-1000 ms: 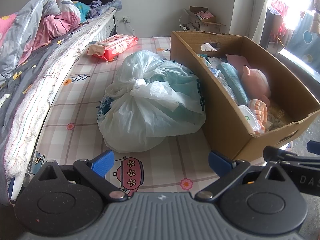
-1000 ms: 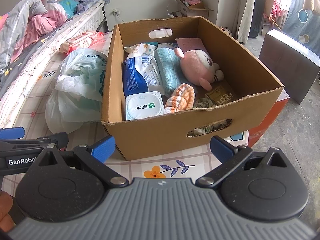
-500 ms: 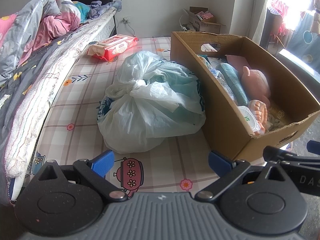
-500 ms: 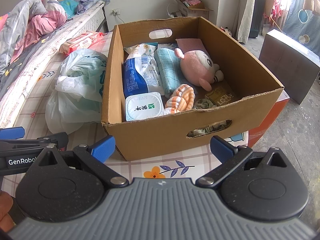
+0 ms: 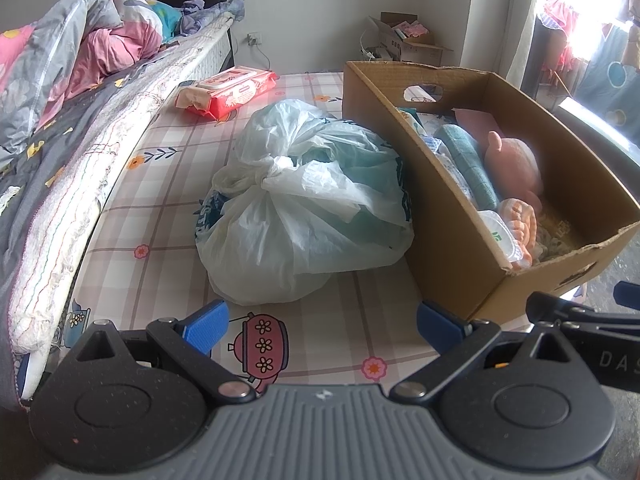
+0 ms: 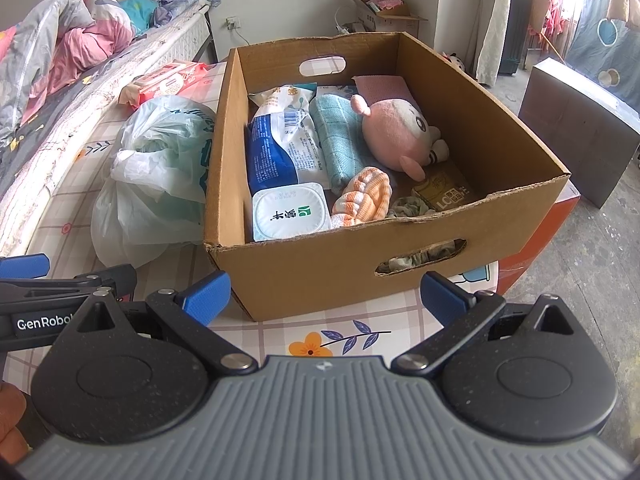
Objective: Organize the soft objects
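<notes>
Resting on a checked, flower-printed mattress cover (image 6: 340, 336) is an open cardboard box (image 6: 320, 272), and the right gripper (image 6: 324, 298) is hovering just in front of its near wall, fingers spread wide and holding nothing. Lying inside the box are a pink plush toy (image 6: 394, 132), a folded teal towel (image 6: 340, 140), an orange-and-white knitted piece (image 6: 366, 194), a blue-and-white soft pack (image 6: 276, 148) and a white lidded tub (image 6: 290, 216). Sitting just beside the box's left wall is a knotted white plastic bag (image 5: 304, 208) of teal items. The left gripper (image 5: 322, 320) is hanging before that bag, also wide apart and empty. Farther back, a red wipes pack (image 5: 228, 92) is lying near rumpled pink and grey bedding (image 5: 60, 80).
</notes>
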{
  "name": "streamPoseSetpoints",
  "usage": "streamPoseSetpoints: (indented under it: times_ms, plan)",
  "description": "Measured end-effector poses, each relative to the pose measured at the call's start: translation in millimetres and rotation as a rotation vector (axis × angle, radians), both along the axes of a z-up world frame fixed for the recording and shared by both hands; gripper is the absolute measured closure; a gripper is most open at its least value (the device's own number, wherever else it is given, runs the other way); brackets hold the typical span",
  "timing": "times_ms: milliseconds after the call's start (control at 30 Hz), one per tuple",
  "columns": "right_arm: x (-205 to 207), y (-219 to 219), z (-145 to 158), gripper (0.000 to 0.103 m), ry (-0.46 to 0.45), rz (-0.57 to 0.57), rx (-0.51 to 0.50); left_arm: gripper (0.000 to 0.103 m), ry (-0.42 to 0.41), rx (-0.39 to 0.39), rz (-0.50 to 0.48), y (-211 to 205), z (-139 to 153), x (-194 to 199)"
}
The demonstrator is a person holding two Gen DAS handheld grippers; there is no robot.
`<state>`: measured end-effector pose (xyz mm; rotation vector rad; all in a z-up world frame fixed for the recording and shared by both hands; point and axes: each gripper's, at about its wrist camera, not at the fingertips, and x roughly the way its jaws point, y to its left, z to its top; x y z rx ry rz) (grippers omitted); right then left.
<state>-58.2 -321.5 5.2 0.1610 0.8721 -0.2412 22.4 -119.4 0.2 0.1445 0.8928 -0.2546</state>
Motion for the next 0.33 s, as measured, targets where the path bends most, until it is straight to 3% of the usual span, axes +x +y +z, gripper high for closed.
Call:
streamPoseSetpoints:
  times_ms: [333]
  plan:
    - [0.5,-0.9,-0.5,0.001,0.003,0.001,-0.001,0.002,0.003,-0.001,0.000,0.2,-1.3,0.0]
